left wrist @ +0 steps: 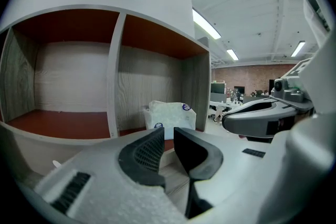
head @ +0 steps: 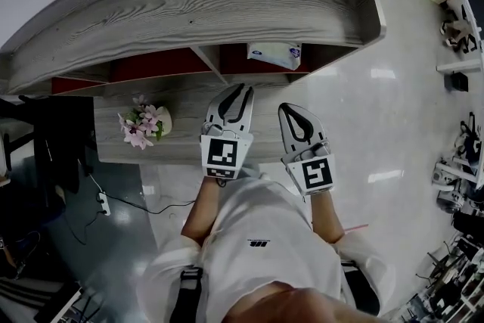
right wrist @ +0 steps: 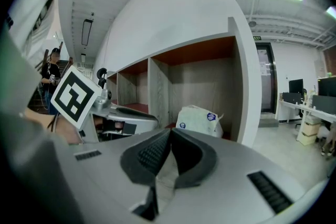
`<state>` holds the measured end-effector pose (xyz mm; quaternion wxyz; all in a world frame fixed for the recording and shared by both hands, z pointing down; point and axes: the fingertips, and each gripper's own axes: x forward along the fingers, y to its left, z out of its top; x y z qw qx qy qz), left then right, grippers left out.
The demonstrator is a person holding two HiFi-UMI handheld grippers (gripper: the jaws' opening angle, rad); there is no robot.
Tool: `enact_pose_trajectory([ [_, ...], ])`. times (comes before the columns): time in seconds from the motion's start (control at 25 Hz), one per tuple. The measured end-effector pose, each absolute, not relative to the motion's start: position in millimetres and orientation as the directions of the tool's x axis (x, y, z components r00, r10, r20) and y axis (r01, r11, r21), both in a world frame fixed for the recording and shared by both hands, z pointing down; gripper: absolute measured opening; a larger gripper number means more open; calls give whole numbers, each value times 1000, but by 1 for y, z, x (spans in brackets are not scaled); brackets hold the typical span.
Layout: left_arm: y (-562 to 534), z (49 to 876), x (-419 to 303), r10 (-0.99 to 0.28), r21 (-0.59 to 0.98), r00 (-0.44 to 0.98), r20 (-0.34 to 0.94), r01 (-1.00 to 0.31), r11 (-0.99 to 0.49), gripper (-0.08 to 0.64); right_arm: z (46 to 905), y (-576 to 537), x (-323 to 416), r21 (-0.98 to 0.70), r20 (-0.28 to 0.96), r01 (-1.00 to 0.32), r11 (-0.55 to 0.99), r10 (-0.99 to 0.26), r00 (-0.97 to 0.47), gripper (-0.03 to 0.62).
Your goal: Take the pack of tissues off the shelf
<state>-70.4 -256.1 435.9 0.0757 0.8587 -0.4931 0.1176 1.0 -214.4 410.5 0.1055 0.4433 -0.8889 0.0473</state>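
The pack of tissues [head: 274, 54] is a white plastic-wrapped pack with a blue mark, standing in the right-hand compartment of the grey wooden shelf [head: 189, 4]. In the left gripper view the pack [left wrist: 169, 119] shows just beyond the jaws, and in the right gripper view the pack [right wrist: 199, 120] sits a little right of the jaw line. My left gripper [head: 240, 92] [left wrist: 168, 134] is short of the compartment, its jaws a narrow gap apart with nothing between them. My right gripper [head: 292, 110] [right wrist: 170, 134] is beside it on the right, its tips together and empty.
A small bunch of pink flowers [head: 144, 125] stands on the wooden ledge [head: 181, 106] below the compartments, to the left of the grippers. The compartments have red floors and an upright divider [left wrist: 112, 76]. A power strip [head: 103, 203] and cable lie on the floor at left.
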Motion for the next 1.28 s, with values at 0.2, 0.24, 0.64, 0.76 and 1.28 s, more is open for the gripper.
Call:
enact_pose_trajectory([
  [0.2,-272,442,-69,-830,20,482,281,-867,-497,72,414,-226,-1,6,233,-799,601,-778,-583,26],
  [0.24,-275,444,-68,-830,22,481,281,-868,-496,72,415,-228,-1,5,234,-800,600,-778,-582,26],
  [0.64,-299,452,-59,-831,35,481,281,-870,-492,72,425,-244,0,-10,243,-809,588,-783,-572,26],
  [0.76,-306,453,-59,-832,34,477,283,-872,-488,72,427,-248,2,-18,248,-814,581,-786,-567,26],
  [1.28,-325,457,-58,-849,18,449,280,-886,-462,118,434,-256,4,-41,254,-821,570,-788,-560,26],
])
